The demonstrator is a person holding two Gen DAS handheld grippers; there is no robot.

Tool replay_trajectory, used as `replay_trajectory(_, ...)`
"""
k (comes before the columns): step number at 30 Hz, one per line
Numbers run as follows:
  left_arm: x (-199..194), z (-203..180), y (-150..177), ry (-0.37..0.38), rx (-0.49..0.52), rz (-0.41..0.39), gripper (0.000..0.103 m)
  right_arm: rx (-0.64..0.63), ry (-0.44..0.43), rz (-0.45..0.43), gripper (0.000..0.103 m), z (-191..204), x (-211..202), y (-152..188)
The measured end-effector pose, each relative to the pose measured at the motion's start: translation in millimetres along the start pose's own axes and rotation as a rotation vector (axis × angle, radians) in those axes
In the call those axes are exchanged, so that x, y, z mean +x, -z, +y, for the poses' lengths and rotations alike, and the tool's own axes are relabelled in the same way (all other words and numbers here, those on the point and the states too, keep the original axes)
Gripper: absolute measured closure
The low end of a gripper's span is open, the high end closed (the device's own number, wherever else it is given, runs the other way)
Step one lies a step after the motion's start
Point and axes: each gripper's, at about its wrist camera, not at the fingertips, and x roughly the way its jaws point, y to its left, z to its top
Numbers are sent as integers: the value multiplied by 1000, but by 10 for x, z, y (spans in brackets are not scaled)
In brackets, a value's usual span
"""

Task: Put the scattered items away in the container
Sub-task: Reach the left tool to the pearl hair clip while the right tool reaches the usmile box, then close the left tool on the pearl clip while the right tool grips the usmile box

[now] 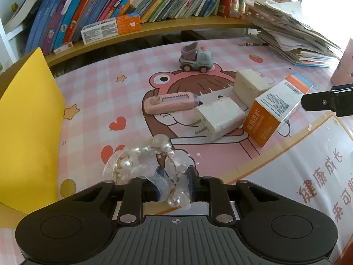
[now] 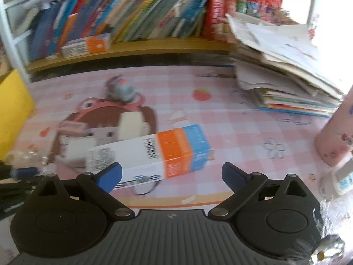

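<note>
Pink tablecloth [image 1: 92, 101] | left gripper [image 1: 174, 183] clamps pearl hairband [image 1: 145, 156] | right gripper [image 2: 172, 176] apart

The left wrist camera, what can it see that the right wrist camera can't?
Only the left wrist view shows the left tool shut on the pearl hair tie, plus the white charger with its prongs clearly showing.

Only the right wrist view shows the right tool wide open, holding nothing, and a pink cylinder at the right edge.

Both show the orange and white box, the toy truck, the yellow container, and the paper stack.
</note>
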Motion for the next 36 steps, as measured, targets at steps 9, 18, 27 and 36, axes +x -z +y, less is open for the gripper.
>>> replay_trajectory(9,-9,16,23,10,-16,-1,92,-254,16,-129,7,566,88,-174)
replay_trajectory(18,-32,38,44,15,-29,4,92,-416,124,-54,7,802,480,-194)
replay_trajectory(27,-65,46,86,32,-39,6,92,-320,154,22,7,290,86,291)
replay_trajectory(36,-112,-6,111,49,-32,3,92,-122,75,104,45,33,227,245)
